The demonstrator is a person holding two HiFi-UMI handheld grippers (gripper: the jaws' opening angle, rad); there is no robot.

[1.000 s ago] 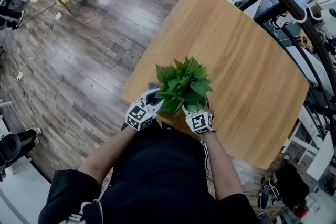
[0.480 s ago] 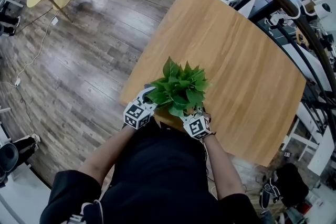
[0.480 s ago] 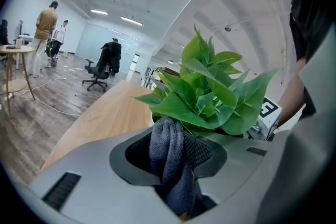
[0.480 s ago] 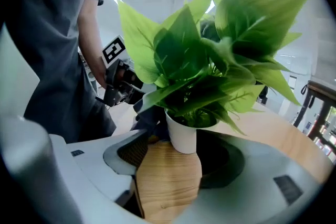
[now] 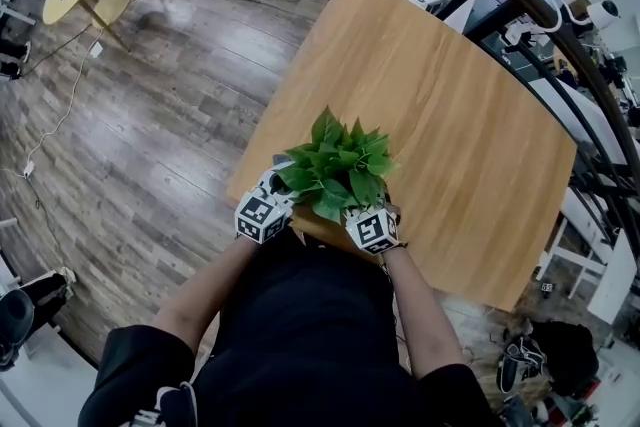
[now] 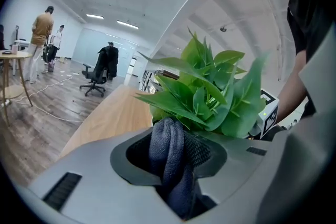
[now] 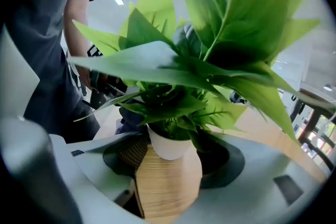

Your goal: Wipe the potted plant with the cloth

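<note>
Nothing legible: the left marker cube point(image 5: 260, 216) and right marker cube point(image 5: 371, 229) bear only black-and-white square patterns, no letters or numbers.

Person wears a black short-sleeved top point(image 5: 300, 335), sleeves point(image 5: 135, 365) ending above the elbow. The left gripper point(image 6: 170, 165) and right gripper point(image 7: 168, 181) have smooth light-grey shells, dark slot vents and dark mesh-textured pads inside a black oval recess. Each carries 1 white cube with black square markers, left cube point(image 5: 262, 217), right cube point(image 5: 372, 230); 1 small green light on the right one.
</note>
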